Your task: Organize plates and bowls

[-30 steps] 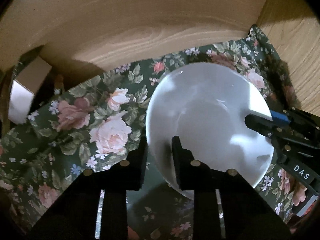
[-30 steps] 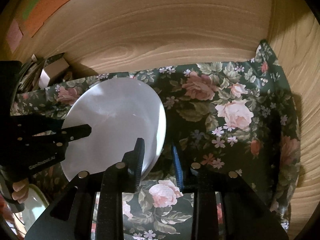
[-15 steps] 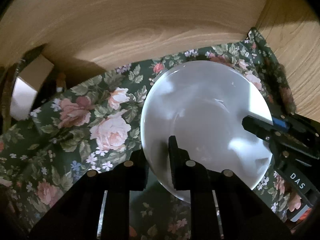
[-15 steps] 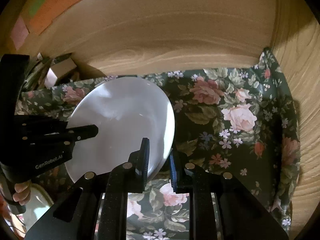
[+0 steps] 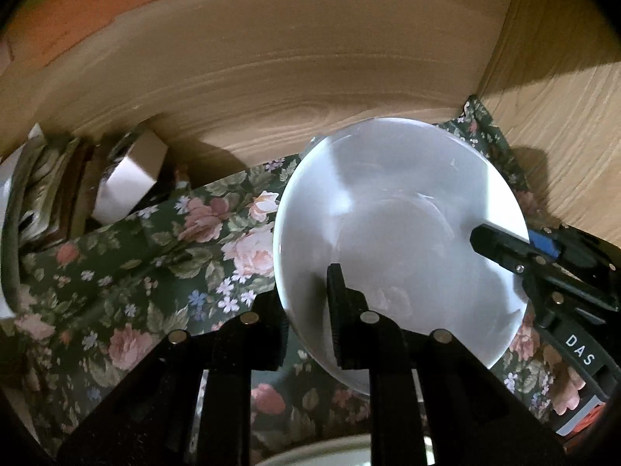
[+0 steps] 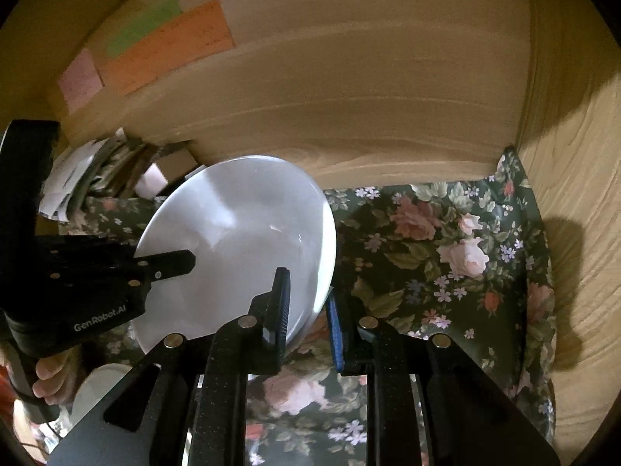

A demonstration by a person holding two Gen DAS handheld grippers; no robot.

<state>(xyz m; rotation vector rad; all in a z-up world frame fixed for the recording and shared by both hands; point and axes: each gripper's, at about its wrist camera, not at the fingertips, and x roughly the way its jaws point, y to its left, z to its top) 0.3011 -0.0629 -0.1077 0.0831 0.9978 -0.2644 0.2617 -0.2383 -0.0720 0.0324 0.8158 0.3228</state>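
A white plate (image 5: 399, 233) is held tilted above a floral cloth (image 5: 163, 264) inside a wooden cabinet. My left gripper (image 5: 306, 310) is shut on the plate's left rim. My right gripper (image 6: 306, 310) is shut on the plate's right rim; the plate also shows in the right wrist view (image 6: 240, 248). Each gripper shows in the other's view, at opposite edges of the plate. Another pale dish rim (image 5: 322, 456) shows at the bottom edge, and one (image 6: 97, 388) shows at lower left in the right wrist view.
The wooden back wall (image 6: 349, 108) and right side wall (image 6: 574, 233) close in the shelf. Boxes and papers (image 5: 77, 194) are stacked at the back left. Coloured sticky notes (image 6: 163, 46) hang on the back wall. The floral cloth (image 6: 446, 256) covers the shelf floor.
Both grippers have lifted the plate up and back together, away from the cloth. The right gripper closed onto the rim during this second. More of the back wall shows now.
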